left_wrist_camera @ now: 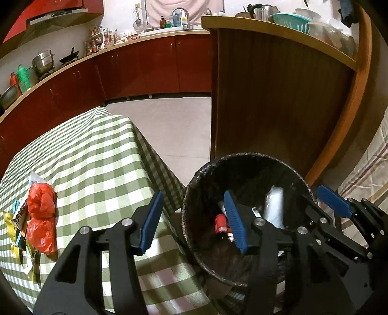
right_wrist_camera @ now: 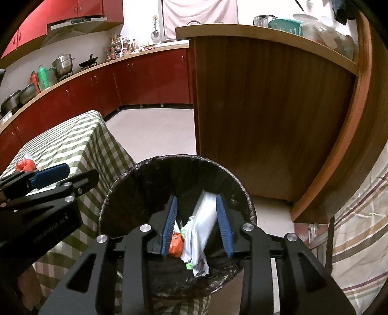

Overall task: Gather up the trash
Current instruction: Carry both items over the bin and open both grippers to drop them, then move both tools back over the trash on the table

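A black-lined trash bin [left_wrist_camera: 245, 157] [right_wrist_camera: 179, 160] stands on the floor beside a green-checked table [left_wrist_camera: 97, 150] [right_wrist_camera: 70, 138]. My right gripper [right_wrist_camera: 196, 225] is open above the bin's mouth; a white wrapper [right_wrist_camera: 203, 218] is blurred between its blue pads, over trash inside, including an orange piece [right_wrist_camera: 176, 244]. The right gripper also shows in the left wrist view [left_wrist_camera: 334, 201]. My left gripper [left_wrist_camera: 191, 220] is open and empty, straddling the table edge and the bin rim. A red plastic bag [left_wrist_camera: 41, 218] and yellow and blue wrappers [left_wrist_camera: 14, 225] lie on the table at left.
A tall wooden counter [left_wrist_camera: 278, 97] stands right behind the bin, with dishes and a teal basket [left_wrist_camera: 291, 20] on top. Red kitchen cabinets [left_wrist_camera: 145, 65] with pots line the far wall. Tiled floor [left_wrist_camera: 174, 126] lies between table and counter. A striped cloth [right_wrist_camera: 363, 230] hangs at right.
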